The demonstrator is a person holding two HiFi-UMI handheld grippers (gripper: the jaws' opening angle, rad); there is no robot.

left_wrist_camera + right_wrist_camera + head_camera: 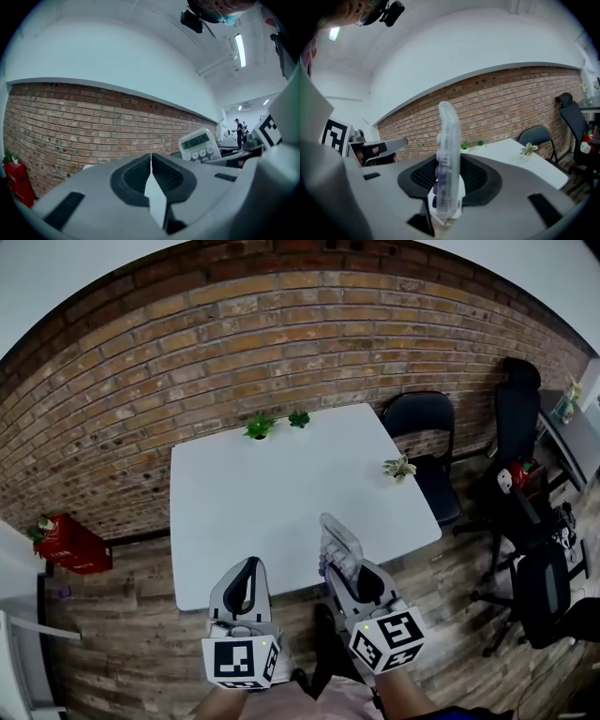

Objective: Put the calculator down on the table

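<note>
The right gripper [342,573] has its jaws about half apart and clamped on the calculator [337,538], which stands on its edge between the pads, its clear casing rising well past the fingertips [478,176]. It is held in the air over the near edge of the white table [253,502], toward that edge's right end, not resting on the top. The left gripper [249,568] hangs over the same near edge, just left of the calculator, with its jaws pressed together and nothing between them. Its own view shows the calculator's display and round keys. Two small plants [260,426] stand at the table's far edge by the brick wall [187,362], a third [400,466] stands at its right edge, and a black chair [422,423] stands past its right corner.
</note>
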